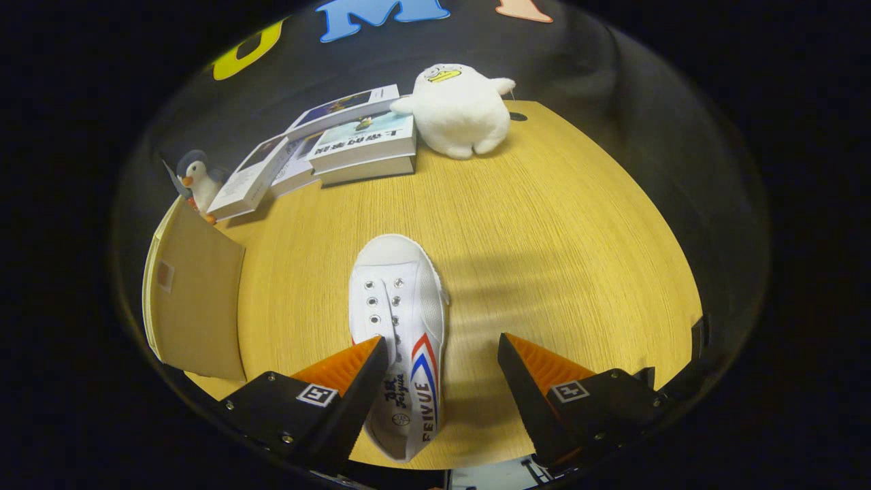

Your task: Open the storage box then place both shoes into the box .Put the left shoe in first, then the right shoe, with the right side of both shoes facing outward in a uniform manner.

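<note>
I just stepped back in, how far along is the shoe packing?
The cardboard box flap stands open. No shoe seen packed. In hand: the gripper is open over a white shoe on the table, one finger above it, nothing gripped. Left: boxing both shoes.

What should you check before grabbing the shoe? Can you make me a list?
1. Fingers open wide enough for the shoe: ok.
2. White shoe between the fingers: not ok, it sits by one finger, with a gap to the other.
3. Shoe lying flat on the wooden table: ok.
4. Which shoe it is, left or right: cannot tell.
5. Cardboard box open: cannot tell.
6. Books and white plush toy far beyond the shoe: ok.
</note>
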The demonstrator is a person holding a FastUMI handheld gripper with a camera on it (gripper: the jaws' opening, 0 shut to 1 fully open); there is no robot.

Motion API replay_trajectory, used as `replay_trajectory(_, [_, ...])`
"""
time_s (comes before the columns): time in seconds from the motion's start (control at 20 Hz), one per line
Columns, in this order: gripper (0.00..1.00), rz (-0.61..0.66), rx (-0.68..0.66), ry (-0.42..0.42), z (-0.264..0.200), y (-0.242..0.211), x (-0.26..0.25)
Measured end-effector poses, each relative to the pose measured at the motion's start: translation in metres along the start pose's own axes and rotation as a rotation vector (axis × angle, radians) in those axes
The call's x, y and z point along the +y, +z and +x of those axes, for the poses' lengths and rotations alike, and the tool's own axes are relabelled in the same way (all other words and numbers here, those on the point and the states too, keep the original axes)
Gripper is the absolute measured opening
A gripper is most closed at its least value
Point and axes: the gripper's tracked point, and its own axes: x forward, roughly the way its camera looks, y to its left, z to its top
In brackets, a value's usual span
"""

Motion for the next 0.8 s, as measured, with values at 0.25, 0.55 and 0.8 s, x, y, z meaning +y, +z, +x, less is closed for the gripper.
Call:
replay_trajectory(0.25, [0.98, 0.002, 0.058, -0.012, 0.016, -0.011, 0.001])
replay_trajectory(0.55, [0.72, 0.025, 0.073, 0.060, 0.019, -0.012, 0.018])
replay_trajectory(0.8, [0.31, 0.039, 0.074, 0.020, 0.017, -0.010, 0.017])
